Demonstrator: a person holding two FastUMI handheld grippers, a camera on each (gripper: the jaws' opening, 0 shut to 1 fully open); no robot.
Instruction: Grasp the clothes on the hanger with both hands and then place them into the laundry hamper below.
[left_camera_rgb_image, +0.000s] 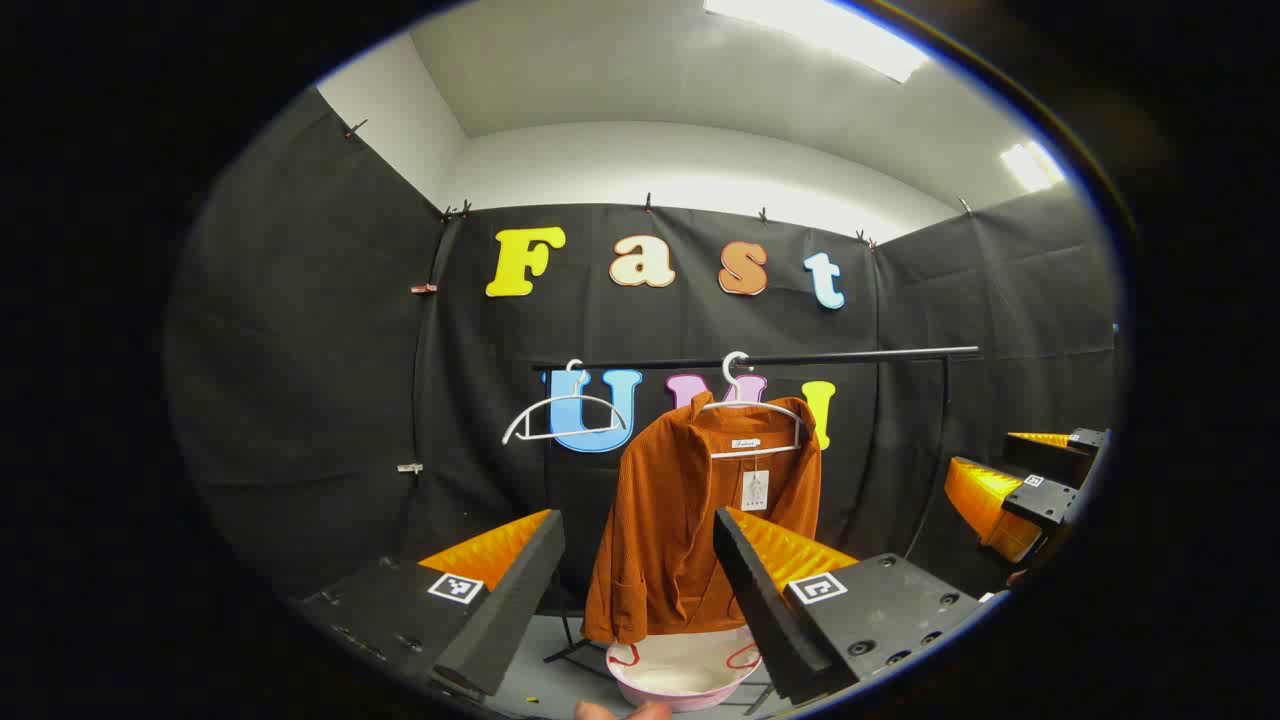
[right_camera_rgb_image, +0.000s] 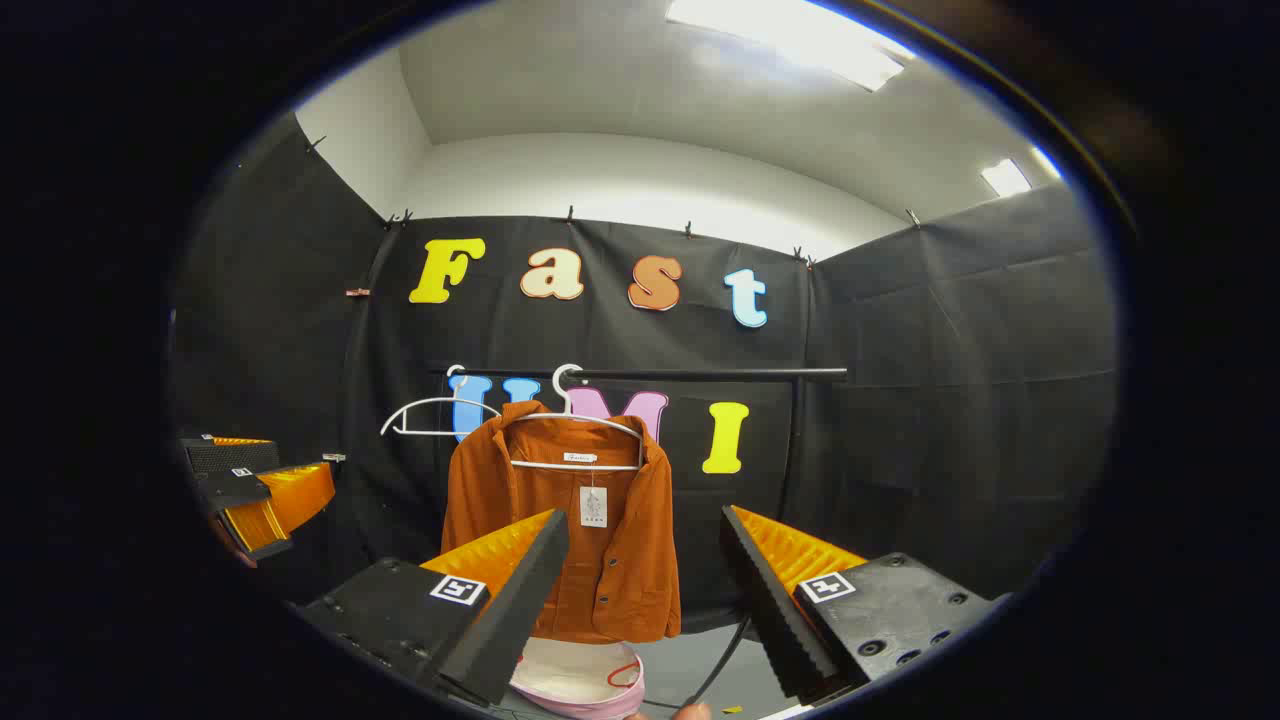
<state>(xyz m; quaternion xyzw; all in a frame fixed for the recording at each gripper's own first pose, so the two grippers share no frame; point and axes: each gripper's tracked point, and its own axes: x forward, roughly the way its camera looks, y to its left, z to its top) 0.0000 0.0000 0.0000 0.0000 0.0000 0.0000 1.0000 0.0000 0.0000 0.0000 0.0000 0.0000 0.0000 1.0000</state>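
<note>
Both grippers (left_camera_rgb_image: 640, 590) (right_camera_rgb_image: 645, 590) agape, short of jacket (left_camera_rgb_image: 690, 520)

left gripper view: faces rail (left_camera_rgb_image: 760, 358) from left | right gripper view: from right | shared: rail, jacket (left_camera_rgb_image: 690, 520)

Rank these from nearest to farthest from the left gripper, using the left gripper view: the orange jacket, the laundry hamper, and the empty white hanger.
1. Laundry hamper, low, just beyond the fingers.
2. Orange jacket, hanging above it.
3. Empty white hanger, upper left on the rail.
</note>
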